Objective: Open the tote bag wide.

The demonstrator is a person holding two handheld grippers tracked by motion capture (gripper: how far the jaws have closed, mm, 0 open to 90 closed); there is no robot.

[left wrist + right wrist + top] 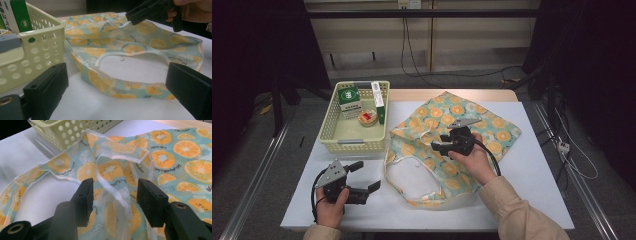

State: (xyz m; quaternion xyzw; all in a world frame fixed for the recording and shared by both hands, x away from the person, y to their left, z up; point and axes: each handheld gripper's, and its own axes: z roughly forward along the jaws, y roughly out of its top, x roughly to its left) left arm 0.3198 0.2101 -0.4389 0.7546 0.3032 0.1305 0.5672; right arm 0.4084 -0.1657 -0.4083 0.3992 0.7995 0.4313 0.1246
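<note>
While the orange-print tote bag (452,145) lies flat on the white table (537,165) just beside the yellow basket (354,140), its handle loop spread open toward the person, the right gripper (443,142) hangs over the bag's middle, probably to pick up a layer. Its jaws stand partly apart with nothing pinched; a white strap (112,190) lies below them. The left gripper (368,177) rests low on the table, pointing at the handle, jaws spread wide and empty.
</note>
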